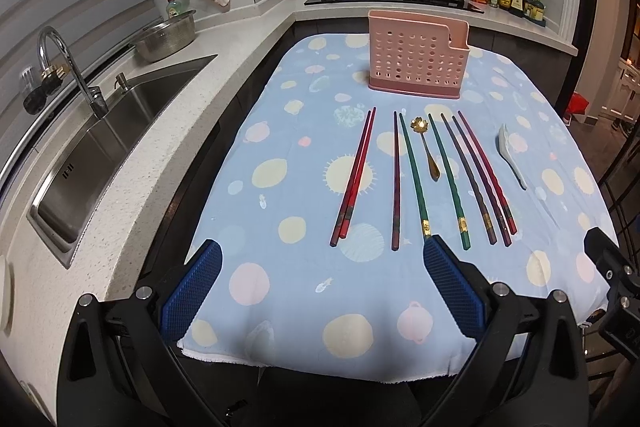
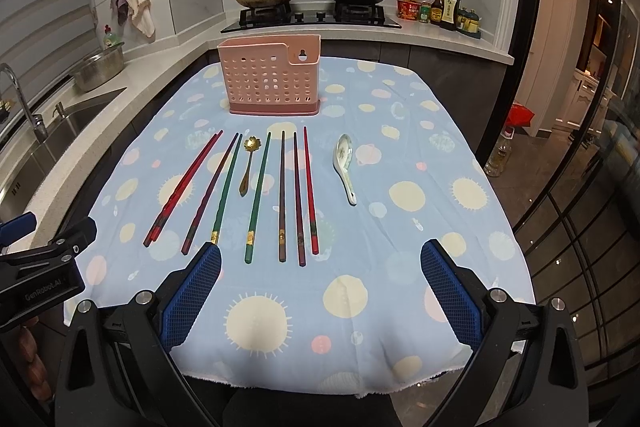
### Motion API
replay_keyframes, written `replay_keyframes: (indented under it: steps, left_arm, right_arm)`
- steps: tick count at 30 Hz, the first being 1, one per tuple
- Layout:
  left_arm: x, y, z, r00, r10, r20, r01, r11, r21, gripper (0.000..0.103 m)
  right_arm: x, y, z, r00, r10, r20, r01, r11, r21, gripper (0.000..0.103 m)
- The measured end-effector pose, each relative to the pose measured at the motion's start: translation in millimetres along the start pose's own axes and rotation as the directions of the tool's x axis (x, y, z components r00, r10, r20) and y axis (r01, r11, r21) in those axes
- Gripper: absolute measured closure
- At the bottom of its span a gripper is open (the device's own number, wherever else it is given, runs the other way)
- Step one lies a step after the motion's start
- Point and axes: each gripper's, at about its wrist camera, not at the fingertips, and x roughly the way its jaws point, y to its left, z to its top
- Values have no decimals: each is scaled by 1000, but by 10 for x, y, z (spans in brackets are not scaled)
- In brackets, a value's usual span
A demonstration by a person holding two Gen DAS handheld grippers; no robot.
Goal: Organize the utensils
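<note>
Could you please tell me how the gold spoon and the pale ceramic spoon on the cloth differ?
The gold spoon is slim and metallic with a flower-shaped bowl; the ceramic spoon is pale, broader and smooth-bowled. The gold spoon lies between the two green chopsticks; the ceramic spoon lies apart, at the right end of the row. Both point their bowls toward the pink holder.
</note>
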Motion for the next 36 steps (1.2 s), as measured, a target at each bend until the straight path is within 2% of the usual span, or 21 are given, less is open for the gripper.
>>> replay_keyframes:
  steps: [7, 14, 17, 24, 36]
  left_arm:
    - [129, 90, 26, 999, -37, -24, 36, 999, -30, 7]
    - [521, 337, 107, 999, 22, -29, -23, 999, -32, 7]
    - [724, 390, 136, 999, 19, -42, -21, 999, -28, 7]
    - [1158, 325, 171, 995, -38, -94, 36, 999, -27, 7]
    - [1677, 258, 214, 987, -25, -160, 22, 1000, -22, 7]
  right_arm:
    - [108, 8, 19, 1000, -2, -13, 2, 1000, 1, 7]
    - [325, -85, 40, 999, -16, -38, 17, 999, 29, 7]
    - [458, -122, 67, 998, -19, -57, 22, 999, 40, 7]
    - [730, -110, 167, 996, -18, -88, 22, 999, 48, 7]
    - [1037, 43, 329, 993, 0, -115, 4, 999, 33, 7]
